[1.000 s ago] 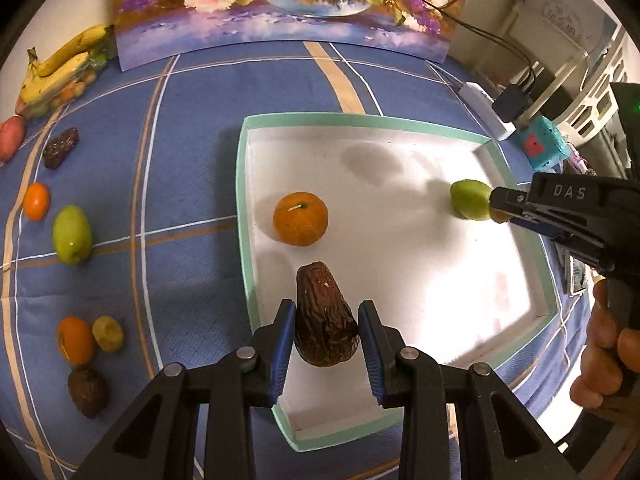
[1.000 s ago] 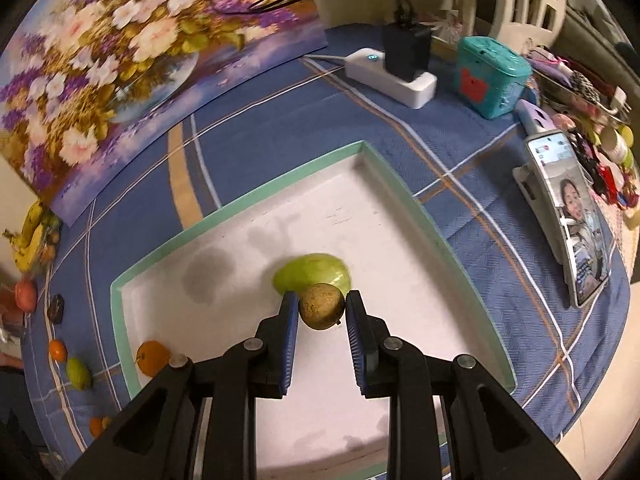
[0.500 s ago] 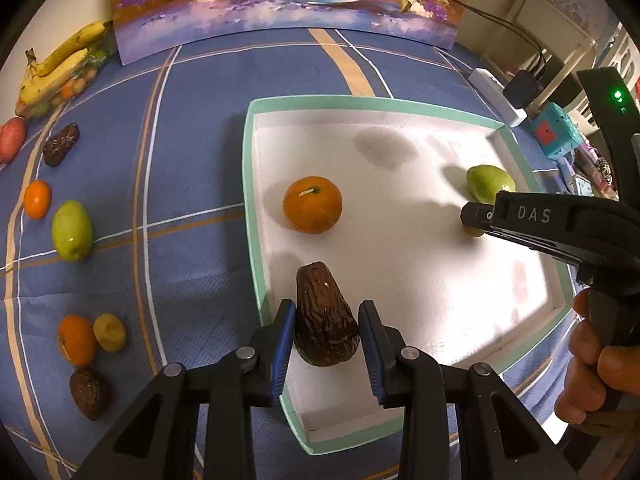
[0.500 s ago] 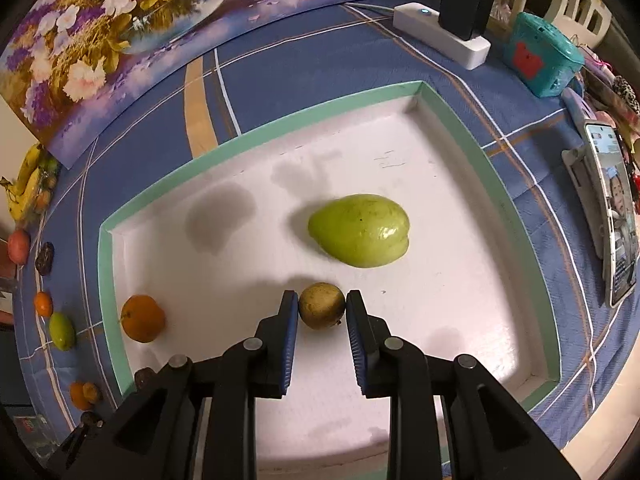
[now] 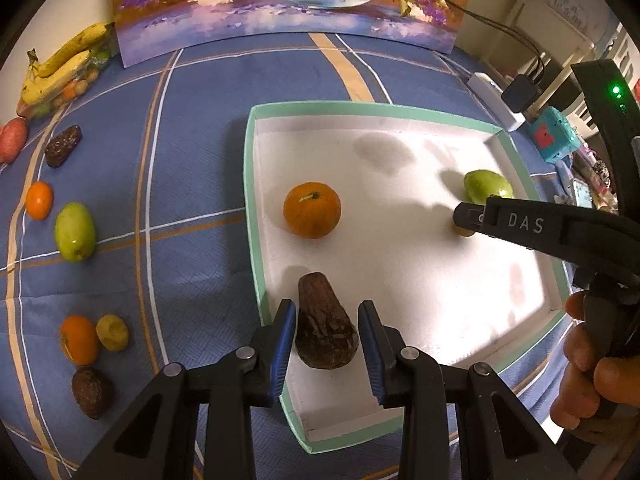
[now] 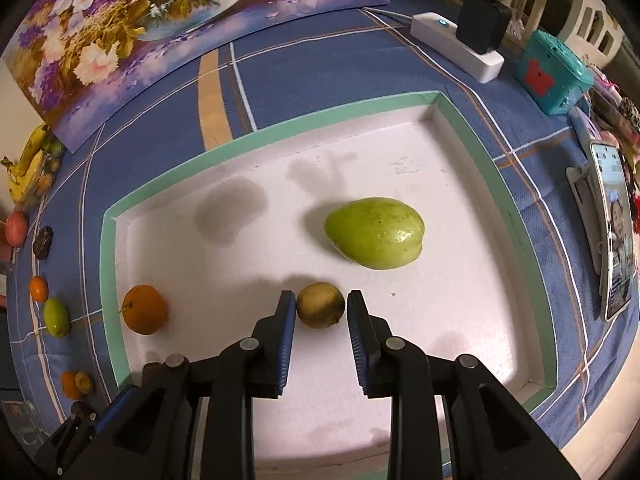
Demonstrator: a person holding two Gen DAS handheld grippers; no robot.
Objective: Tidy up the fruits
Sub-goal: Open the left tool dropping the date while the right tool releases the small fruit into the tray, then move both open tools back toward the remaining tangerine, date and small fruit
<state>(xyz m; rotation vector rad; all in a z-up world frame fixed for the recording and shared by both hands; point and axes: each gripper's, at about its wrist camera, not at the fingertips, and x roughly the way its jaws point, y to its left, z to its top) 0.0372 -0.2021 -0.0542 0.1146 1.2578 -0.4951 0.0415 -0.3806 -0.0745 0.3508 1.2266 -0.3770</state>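
Observation:
A white tray with a green rim [image 5: 250, 184] [image 6: 108, 248] lies on the blue cloth. In it are an orange [image 5: 312, 210] [image 6: 145, 309], a green mango [image 5: 487, 186] [image 6: 374, 232], a dark brown avocado [image 5: 325, 334] and a small yellow-brown fruit [image 6: 321, 310]. My left gripper [image 5: 327, 340] stands open around the avocado, which rests on the tray floor with small gaps at both pads. My right gripper [image 6: 322, 312] is open around the small yellow-brown fruit, which rests on the tray; it also shows in the left wrist view [image 5: 464, 220].
Left of the tray lie a green mango [image 5: 75, 232], two oranges [image 5: 39, 200] [image 5: 79, 340], a small yellow fruit [image 5: 113, 333], a dark avocado [image 5: 92, 392], a date-like fruit [image 5: 62, 146], bananas [image 5: 60, 72] and a red fruit [image 5: 12, 140]. A flower painting [image 5: 288, 0], power strip [image 6: 456, 46], teal box [image 6: 552, 72] and phone [image 6: 614, 232] stand nearby.
Both grippers have come down into the tray and opened. The avocado and the small yellow-brown fruit now rest on the tray floor, free of the pads.

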